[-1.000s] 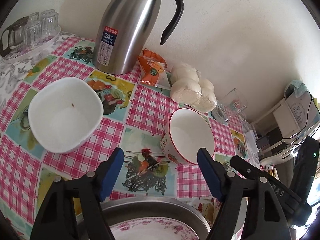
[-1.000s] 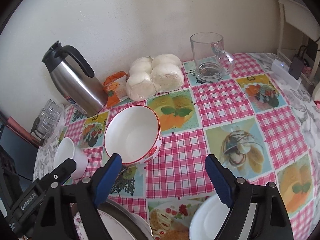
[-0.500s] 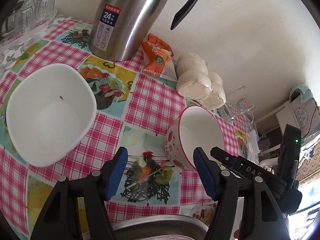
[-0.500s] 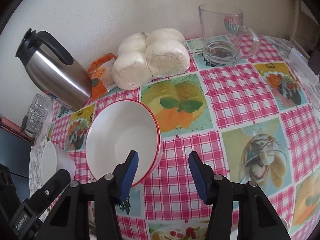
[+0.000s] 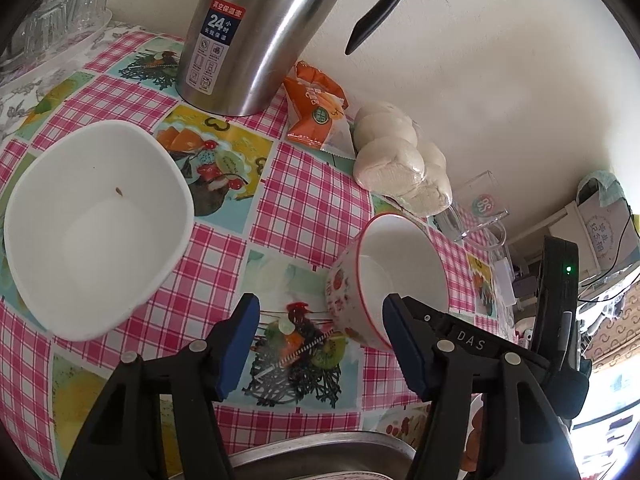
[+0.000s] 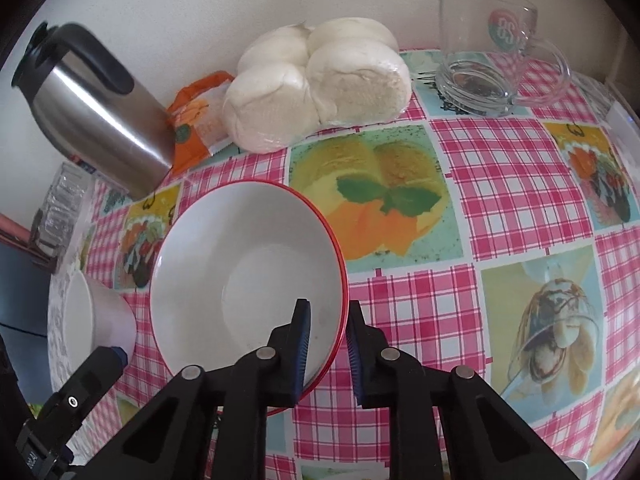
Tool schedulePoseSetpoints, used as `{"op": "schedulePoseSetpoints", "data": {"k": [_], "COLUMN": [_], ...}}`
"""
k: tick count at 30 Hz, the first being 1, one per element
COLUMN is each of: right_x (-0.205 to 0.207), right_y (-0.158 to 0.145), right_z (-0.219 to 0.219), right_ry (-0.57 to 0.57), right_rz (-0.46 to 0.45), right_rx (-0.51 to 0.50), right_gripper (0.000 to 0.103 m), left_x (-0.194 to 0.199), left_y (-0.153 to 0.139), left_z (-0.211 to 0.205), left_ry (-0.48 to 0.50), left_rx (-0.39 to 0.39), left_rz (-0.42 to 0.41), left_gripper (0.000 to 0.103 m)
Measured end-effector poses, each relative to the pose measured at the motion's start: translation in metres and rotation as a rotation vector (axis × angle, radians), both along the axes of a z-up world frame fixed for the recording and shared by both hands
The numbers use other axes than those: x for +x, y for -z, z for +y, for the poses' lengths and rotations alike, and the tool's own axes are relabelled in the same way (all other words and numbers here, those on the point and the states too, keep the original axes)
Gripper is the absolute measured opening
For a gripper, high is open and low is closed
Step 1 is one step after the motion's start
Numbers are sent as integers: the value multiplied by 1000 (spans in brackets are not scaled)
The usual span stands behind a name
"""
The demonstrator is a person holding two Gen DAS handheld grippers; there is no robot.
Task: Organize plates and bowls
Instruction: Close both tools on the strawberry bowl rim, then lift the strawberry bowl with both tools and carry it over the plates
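Your right gripper [image 6: 327,344] pinches the red-rimmed bowl [image 6: 240,272] by its near rim – pad contact partly hidden – while your left gripper [image 5: 318,344] gapes wide, holding nothing.

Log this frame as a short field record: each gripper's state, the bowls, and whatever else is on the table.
right gripper: jaws astride the near rim of the red-rimmed bowl, one inside, one outside; narrow gap, grip not certain
left gripper: open, empty, above the tablecloth
white bowl: upright, apart from both grippers
other items: steel thermos, buns, glass mug, orange packet
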State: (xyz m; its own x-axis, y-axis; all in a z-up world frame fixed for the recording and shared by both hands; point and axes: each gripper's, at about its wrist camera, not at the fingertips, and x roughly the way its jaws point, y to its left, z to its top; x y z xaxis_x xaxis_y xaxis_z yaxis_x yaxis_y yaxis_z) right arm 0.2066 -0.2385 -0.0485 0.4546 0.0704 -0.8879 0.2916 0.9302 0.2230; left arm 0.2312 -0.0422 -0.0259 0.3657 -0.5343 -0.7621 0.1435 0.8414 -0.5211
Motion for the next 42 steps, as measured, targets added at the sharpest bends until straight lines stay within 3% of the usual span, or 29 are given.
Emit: {"op": "schedulePoseSetpoints", "data": {"k": [4,11,13,26,31,38,42], "right_x": [-2,-5,-5,-17,-28,-57,-78], "right_y": [2,6,8,7,-14,-46,-62], "right_z": [7,21,25,26,26,26,26], "right_ry": [-40,-99,-115,-82,-61,-35,-16], "right_rz": [1,2,1,-40,-91,-149,-173], "right_rx": [8,28,34,70,60,44,47], "right_gripper": [16,15,15,15,15,15,15], "left_x": [0,1,0,-3,-12,-40,-57], "left_y": [1,9,11,1,-15,-39,-52], "left_z": [-2,-7,-8,-6,-4,-2,0], "left_ry": [7,29,32,42,47,73,85], "left_rx": [-4,-5,7,-7,-30,-65,-85], "left_rz": [11,47,52,-6,-40,-150,-160], "left_gripper": [60,29,26,26,26,26,26]}}
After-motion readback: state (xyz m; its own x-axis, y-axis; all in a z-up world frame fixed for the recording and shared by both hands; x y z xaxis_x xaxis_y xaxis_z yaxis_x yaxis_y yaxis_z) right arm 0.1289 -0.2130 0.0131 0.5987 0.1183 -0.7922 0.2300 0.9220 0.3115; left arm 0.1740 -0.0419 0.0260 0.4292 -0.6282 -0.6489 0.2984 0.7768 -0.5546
